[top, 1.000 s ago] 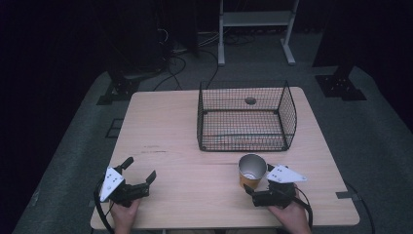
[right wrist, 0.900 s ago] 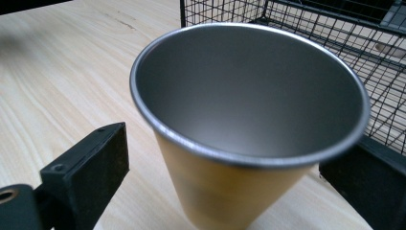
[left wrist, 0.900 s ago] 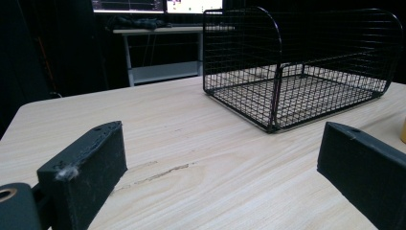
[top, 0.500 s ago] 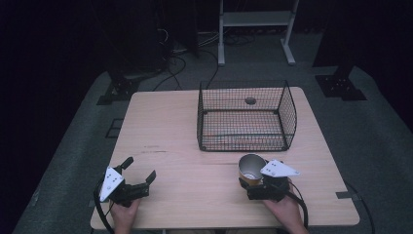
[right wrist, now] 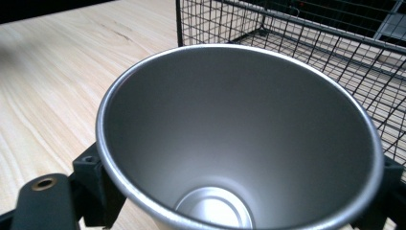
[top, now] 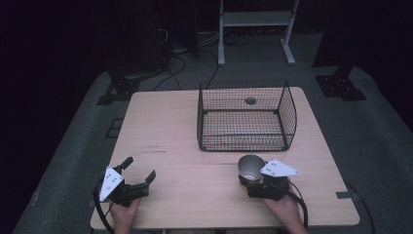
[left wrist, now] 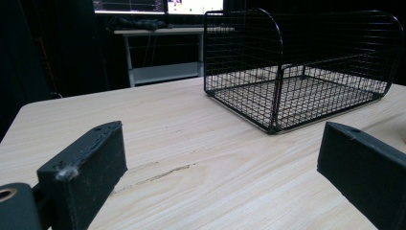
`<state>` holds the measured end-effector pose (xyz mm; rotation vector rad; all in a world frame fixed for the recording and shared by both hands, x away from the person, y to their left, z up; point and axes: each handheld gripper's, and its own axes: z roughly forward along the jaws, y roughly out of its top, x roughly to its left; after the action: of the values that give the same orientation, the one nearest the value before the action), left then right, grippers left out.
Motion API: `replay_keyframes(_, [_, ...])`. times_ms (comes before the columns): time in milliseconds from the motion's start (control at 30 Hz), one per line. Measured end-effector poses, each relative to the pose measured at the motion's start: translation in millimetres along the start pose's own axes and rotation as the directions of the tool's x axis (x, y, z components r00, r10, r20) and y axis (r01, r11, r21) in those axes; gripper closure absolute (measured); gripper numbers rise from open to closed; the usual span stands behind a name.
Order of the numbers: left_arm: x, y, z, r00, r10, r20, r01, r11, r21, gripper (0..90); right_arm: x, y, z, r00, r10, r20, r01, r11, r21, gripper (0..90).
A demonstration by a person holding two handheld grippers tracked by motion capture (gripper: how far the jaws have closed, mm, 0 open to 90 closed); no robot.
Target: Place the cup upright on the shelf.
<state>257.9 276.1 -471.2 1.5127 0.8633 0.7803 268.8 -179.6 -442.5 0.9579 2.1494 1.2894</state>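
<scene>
So the metal cup (top: 251, 167) is sitting upright near the front right part of the wooden table (top: 165, 126), mouth open to the top, and you can see right down to its shiny bottom (right wrist: 215, 211) in the right gripper view. The right gripper (top: 253, 183) has it: one black jaw on each side of the cup's lower wall, pressed up against it, so it's clamped on the cup rather than just parked next to it. The person's right hand (top: 285, 212) comes in from the near edge behind it. I can't tell whether the cup's base is resting on the wood or lifted a hair off it.

Just beyond the cup, farther back on the table, is the black wire basket (top: 287, 114), open on top, with its near wall close to the cup but not touching. There's a small round dark thing (top: 250, 101) at the far side of the basket, too small to identify.

Over at the near left, well apart from all that, the left gripper (top: 141, 170) rests low over the table with its jaws spread wide and nothing between them, just bare wood, held by the left hand (top: 124, 212).
</scene>
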Motion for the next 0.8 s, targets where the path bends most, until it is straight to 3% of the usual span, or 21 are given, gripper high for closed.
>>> replay_keyframes(267, [-0.4, 0.0, 0.2, 1.0000, 0.001, 0.001, -0.001, 1.0000, 0.001, 2.2, -8.6, 10.9, -10.6, 0.9996, 0.009, -0.028, -0.009, 1.000, -0.014, 13.6])
replay_keyframes(533, [-0.5, 0.0, 0.3, 1.0000, 0.002, 0.001, -0.002, 1.0000, 0.003, 2.2, -20.7, 25.0, -19.1, 0.9990, -0.019, -0.039, 0.020, 1.000, 0.004, 13.8])
replay_keyframes(800, [-0.4, 0.0, 0.3, 1.0000, 0.001, 0.000, -0.001, 1.0000, 0.002, 2.2, -31.6, 50.1, -27.9, 0.9979, -0.025, -0.060, 0.024, 1.000, -0.017, 13.8])
